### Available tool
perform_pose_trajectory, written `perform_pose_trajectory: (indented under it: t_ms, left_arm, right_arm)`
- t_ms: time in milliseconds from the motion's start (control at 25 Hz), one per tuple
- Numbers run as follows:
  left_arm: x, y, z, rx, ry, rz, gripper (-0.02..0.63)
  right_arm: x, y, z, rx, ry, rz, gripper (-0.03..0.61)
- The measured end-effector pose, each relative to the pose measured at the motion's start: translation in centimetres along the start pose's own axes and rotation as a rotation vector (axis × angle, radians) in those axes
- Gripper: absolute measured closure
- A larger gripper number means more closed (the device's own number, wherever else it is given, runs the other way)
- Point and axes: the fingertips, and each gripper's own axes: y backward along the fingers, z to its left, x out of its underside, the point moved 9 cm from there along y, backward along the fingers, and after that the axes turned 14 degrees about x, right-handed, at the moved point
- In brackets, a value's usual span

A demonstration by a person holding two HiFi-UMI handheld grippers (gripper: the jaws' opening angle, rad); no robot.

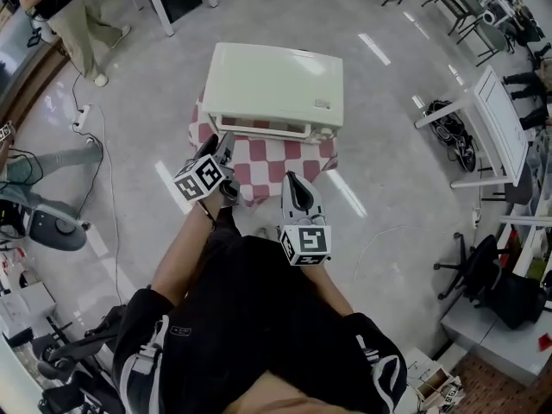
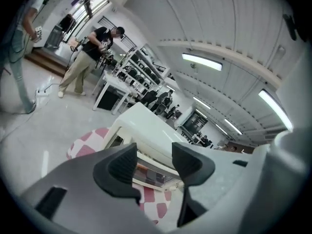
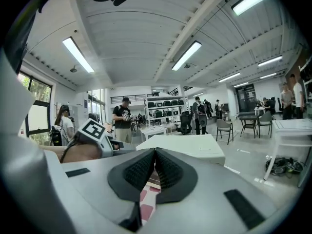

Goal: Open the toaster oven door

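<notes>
You are standing in a large open lab or workshop hall with a polished grey floor [image 1: 405, 205] and ceiling strip lights [image 3: 186, 55]. A white work table [image 1: 493, 115] stands at two o'clock, an office chair [image 1: 470, 270] at four, and a trailing cable [image 1: 108, 188] at ten. At twelve, equipment racks [image 3: 163, 105] stand behind a person [image 3: 122, 118] at the benches.

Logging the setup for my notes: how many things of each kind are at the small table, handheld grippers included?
Toaster oven: 1
Checked cloth: 1
Grippers: 2, the left gripper and the right gripper
Total: 4
</notes>
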Motion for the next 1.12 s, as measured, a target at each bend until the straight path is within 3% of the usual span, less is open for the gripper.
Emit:
perform_pose_trajectory:
  t_ms: [360, 680, 800, 1120]
  left_arm:
    - [-0.3, -4.2, 6.0, -0.181, 0.184, 0.012, 0.394]
    - [0.2, -5.7, 7.6, -0.127, 0.287, -0.006, 0.394]
    - [0.5, -5.7, 7.6, -0.1, 0.329, -0.036, 0.427]
    - [2.5, -3.2, 7.1, -0.119, 0.341, -0.075, 0.449]
  right_arm:
    - [-0.2, -0.8, -0.9, 0.03, 0.003, 0.005, 0.552]
    - [0.8, 0.4, -1.2, 0.038, 0.01, 0.017, 0.552]
    - [0.9, 0.9, -1.3, 0.041, 0.012, 0.015, 0.552]
    - [1.4, 1.9, -2.2, 0.075, -0.002, 0.022, 0.552]
